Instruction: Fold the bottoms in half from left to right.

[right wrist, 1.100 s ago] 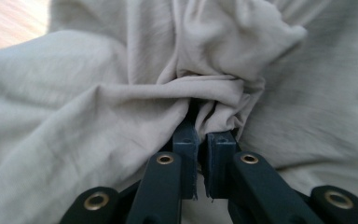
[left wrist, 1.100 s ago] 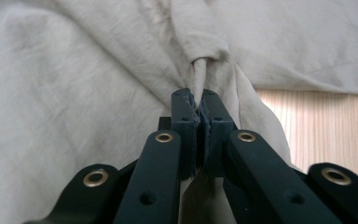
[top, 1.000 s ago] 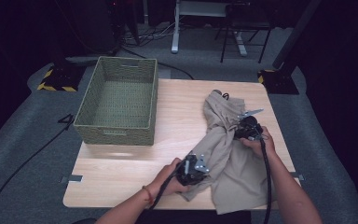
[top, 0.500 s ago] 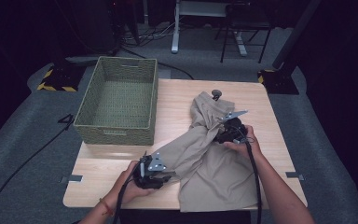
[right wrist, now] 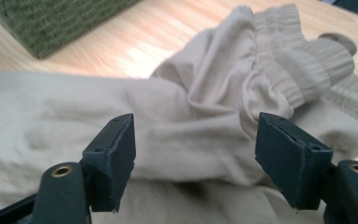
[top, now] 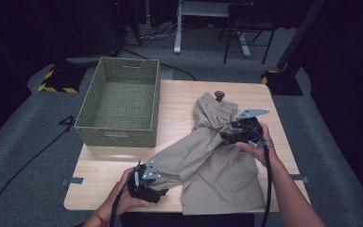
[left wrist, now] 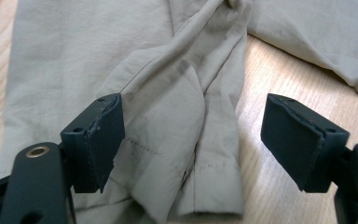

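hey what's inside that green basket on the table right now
The green basket looks empty: the high view shows its woven floor and inner walls bare. The strip of floor right behind its near wall is hidden. The beige trousers lie beside it on the table, not in it.

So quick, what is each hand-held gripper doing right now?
Left hand-held gripper: just opened, beige trousers lie loose between jaws.
Right hand-held gripper: just opened, holding nothing.
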`<state>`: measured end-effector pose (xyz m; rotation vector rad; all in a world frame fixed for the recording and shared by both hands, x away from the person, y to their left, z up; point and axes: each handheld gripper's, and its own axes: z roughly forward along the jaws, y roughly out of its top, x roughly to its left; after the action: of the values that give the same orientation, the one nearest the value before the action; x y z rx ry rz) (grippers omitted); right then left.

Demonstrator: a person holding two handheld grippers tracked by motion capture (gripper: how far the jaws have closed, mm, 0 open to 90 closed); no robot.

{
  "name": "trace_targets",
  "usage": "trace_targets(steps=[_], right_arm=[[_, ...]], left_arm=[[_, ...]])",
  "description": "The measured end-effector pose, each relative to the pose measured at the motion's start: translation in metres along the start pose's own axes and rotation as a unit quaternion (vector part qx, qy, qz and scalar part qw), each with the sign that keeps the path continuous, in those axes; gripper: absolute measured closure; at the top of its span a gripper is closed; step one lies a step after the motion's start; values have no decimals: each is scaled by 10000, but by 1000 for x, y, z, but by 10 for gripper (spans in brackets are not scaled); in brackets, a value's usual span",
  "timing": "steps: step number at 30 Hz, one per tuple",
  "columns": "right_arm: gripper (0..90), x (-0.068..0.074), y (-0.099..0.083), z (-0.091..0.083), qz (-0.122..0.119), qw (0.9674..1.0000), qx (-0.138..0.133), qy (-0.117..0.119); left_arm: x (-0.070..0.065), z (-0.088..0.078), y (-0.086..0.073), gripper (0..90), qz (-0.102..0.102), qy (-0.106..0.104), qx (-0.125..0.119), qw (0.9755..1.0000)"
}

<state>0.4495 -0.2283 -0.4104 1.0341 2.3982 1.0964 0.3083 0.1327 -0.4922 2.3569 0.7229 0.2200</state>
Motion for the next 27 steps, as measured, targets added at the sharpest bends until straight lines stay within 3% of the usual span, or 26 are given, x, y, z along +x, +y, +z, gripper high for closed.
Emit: trace_targets(steps=[4,7,9,12,14,15,18,22,27], right_arm=[[270,-2,-1,28,75,9987,471,-174],[265,-12,-7,51,299,9959,826,-225],[343,-17,-10,62,481,9945,923,-132],[603,-19,-10,67,410,9948,936,56],[719,-16,-6,65,287,9957,876,65],[760,-15,-4,64,244,9961,852,25],[816,-14,8,50,65,9983,566,-120],[825,-21,25,29,124,9994,229,-243],[832,-35,42,2,191,9986,10,-503]], left_arm=[[-1,5,2,273,73,193,-36,9998],[3,3,3,472,39,315,-79,9995],[6,3,5,604,90,400,-63,9991],[8,3,5,763,108,545,-75,9984],[6,0,7,815,204,773,-123,9967],[5,-5,9,828,300,860,-237,9956],[4,-26,20,835,333,947,-667,9927],[2,-50,41,836,367,880,-1098,9894],[-15,-67,73,834,789,801,-1361,9843]])
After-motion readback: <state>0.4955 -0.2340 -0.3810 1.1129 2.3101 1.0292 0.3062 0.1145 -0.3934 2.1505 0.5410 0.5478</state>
